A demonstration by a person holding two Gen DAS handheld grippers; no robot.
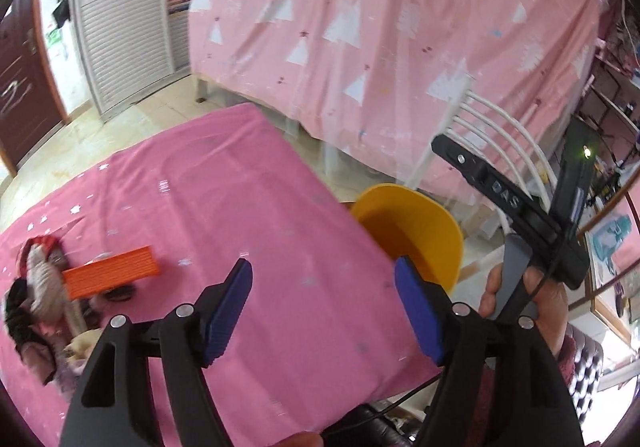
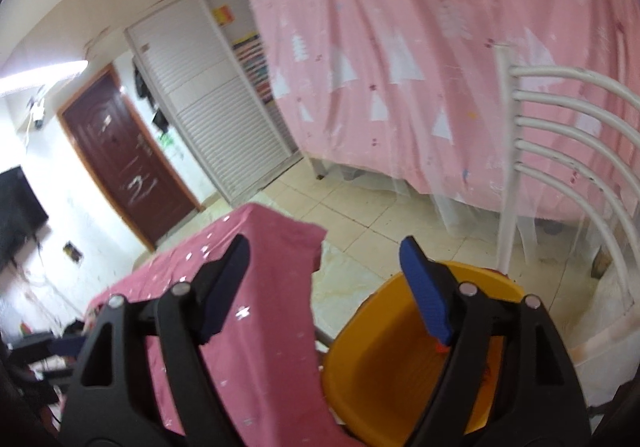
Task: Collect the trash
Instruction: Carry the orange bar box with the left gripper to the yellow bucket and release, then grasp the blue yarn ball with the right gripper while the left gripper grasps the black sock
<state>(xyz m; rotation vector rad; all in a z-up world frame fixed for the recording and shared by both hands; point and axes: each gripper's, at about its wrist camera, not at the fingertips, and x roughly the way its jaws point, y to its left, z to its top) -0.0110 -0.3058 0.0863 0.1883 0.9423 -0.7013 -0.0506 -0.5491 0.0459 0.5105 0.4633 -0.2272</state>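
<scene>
While the orange flat piece [image 1: 113, 275] lies near the left edge of the table [image 1: 248, 207], I take it as the next trash to grab — it rests beside a doll-like heap [image 1: 38, 307], touching or nearly so, I can't tell which. Its long axis runs roughly across the left wrist view, slightly tilted up to the right. From my left gripper [image 1: 322, 311] it sits off to the left and a bit ahead; the jaws stand apart with nothing between them, only pink tablecloth below. So the left hand is the nearer one by my reading.

My right gripper [image 2: 324, 287] is also spread, empty, hovering over the table's right corner and the yellow bin [image 2: 404, 359] — the bin stands just off that corner, on the floor side, next to a white chair [image 2: 560, 151]. Something small and reddish shows inside the bin, too blurred to name.

Next move, as I judge it: swing the left gripper leftward and turn it to close across the piece's short side. Risk: snagging the doll heap or the cloth.
</scene>
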